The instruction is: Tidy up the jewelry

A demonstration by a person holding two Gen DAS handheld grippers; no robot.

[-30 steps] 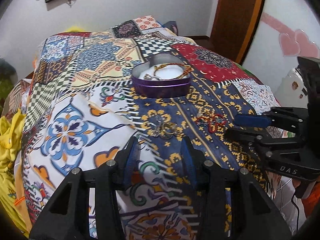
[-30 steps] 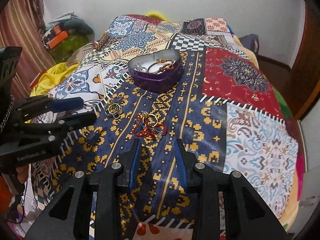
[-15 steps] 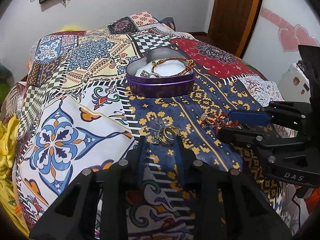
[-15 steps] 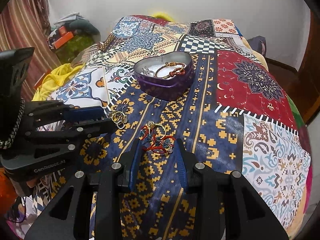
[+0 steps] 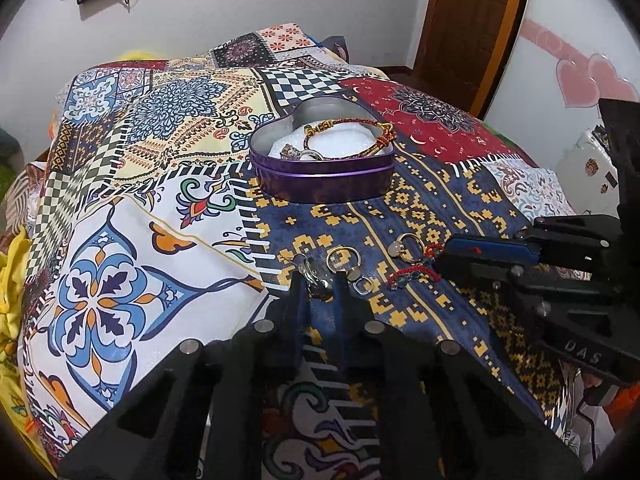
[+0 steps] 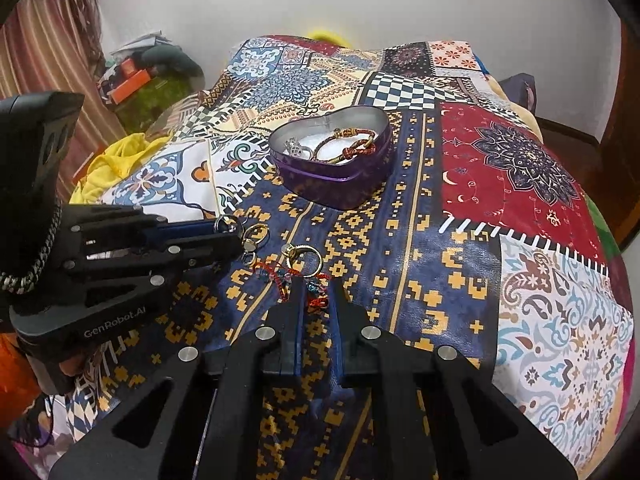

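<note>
Down on the patchwork bedspread (image 5: 152,216), the left gripper (image 5: 319,280) has its narrowly parted jaws around silver rings (image 5: 318,276), while the right gripper (image 6: 316,292) brackets a red beaded bracelet (image 6: 318,300), both near the purple heart-shaped tin (image 5: 324,184).

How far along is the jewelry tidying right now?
Partly done. A braided bracelet and a silver ring already lie in the heart-shaped tin. The left hand-held gripper is closing around a silver piece, and the right hand-held gripper around the red beaded bracelet. Gold rings still lie loose on the bedspread.
</note>
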